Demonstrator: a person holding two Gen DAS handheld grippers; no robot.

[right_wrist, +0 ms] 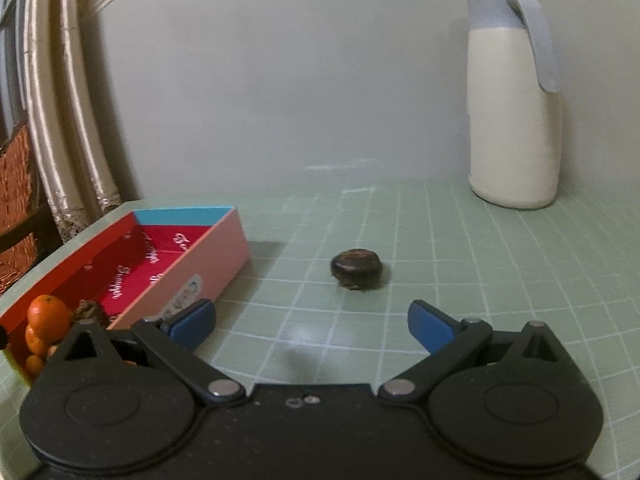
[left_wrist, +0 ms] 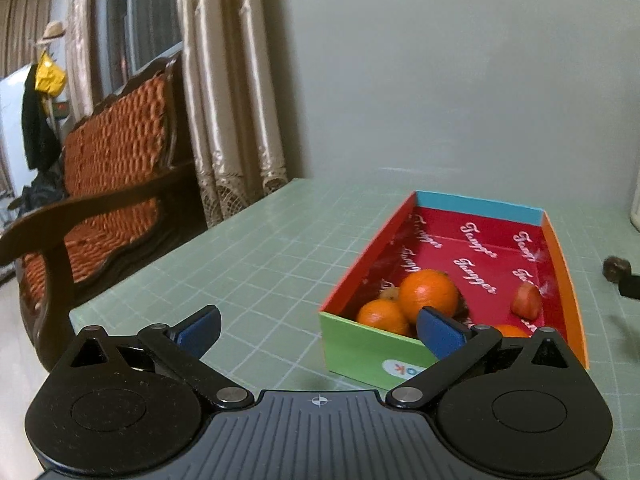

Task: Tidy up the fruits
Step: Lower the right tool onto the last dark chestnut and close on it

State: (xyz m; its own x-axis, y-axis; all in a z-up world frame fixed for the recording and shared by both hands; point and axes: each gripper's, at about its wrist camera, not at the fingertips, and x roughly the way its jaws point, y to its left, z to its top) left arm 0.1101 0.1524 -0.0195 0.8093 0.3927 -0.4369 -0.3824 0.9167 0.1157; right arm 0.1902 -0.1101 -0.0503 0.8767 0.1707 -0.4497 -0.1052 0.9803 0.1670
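Observation:
A colourful cardboard box with a red printed lining lies on the green grid mat. Inside it are oranges, a small brownish fruit and a red fruit piece. My left gripper hovers open just before the box's near green wall, with nothing between its blue pads. In the right wrist view the same box lies at the left. A dark round fruit sits alone on the mat to its right. My right gripper stands open short of that fruit, holding nothing.
A cream jug with a grey lid stands at the back right by the wall. A wooden chair with an orange cushion and curtains stand left of the table edge. The dark fruit also shows at the left wrist view's right edge.

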